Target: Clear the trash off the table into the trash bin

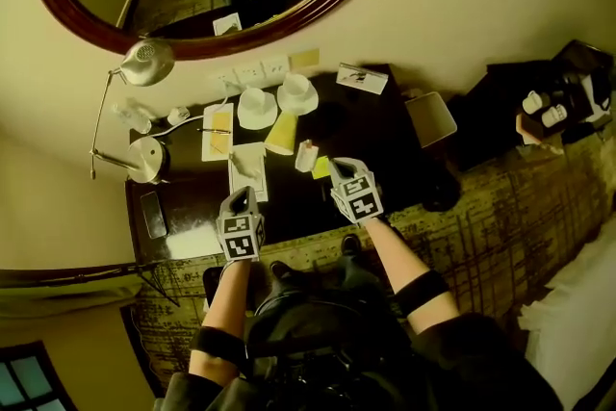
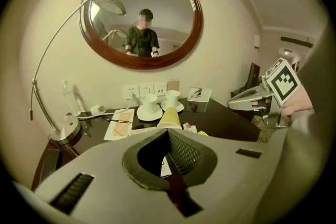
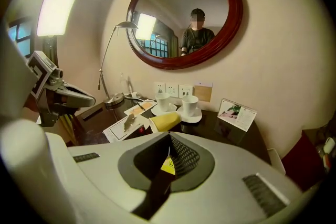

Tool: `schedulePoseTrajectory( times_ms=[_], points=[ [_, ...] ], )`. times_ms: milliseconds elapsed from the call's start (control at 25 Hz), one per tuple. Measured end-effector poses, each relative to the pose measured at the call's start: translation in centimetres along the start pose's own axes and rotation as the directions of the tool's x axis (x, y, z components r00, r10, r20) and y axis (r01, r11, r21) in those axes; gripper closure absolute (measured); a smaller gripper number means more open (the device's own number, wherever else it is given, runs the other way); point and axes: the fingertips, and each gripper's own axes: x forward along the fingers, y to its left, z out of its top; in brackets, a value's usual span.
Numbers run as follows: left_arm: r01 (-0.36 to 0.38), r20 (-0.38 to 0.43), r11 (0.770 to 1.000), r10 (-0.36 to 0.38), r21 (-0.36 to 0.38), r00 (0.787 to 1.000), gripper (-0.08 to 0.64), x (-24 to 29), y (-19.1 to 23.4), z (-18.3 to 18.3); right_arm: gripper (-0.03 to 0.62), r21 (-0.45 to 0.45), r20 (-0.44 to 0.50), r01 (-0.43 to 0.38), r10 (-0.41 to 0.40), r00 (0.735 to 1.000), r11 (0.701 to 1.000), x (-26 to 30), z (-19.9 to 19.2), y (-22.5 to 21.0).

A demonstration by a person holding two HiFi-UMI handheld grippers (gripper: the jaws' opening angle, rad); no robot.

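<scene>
Head view, yellow paper cup [image 1: 280, 135] lying sideways on table [image 1: 385, 141], left tool [image 1: 241, 194] and right tool [image 1: 341, 166] closed, empty.

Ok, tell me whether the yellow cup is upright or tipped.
Tipped. The yellow cup lies on its side on the table, near two white cups standing upright.

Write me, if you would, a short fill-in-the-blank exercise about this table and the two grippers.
1. The yellow paper cup lies on its ___ on the table.
2. The two white cups each stand on a ___.
3. The left gripper and the right gripper are empty, with their jaws ___.
4. The mirror on the wall is ___ in shape.

Missing words: side; saucer; shut; oval.
</scene>
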Motion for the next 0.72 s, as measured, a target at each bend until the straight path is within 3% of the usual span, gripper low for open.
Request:
schedulePoseTrajectory(
  times_ms=[360, 720],
  points=[
    [0.048, -0.003, 0.999, -0.048, 0.019, 0.999, 0.559, 0.9, -2.8, -0.3, 0.591, 0.005, -0.043, -0.02, 0.02, 0.999, 1.0, -0.7, -2.4, -0.1],
    [0.033, 0.003, 0.999, -0.033, 0.021, 0.999, 0.559, 1.0, -3.2, -0.3, 0.561, -0.017, -0.069, -0.037, 0.035, 0.997, 0.999, 0.3, -3.1, 0.1]
  ],
)
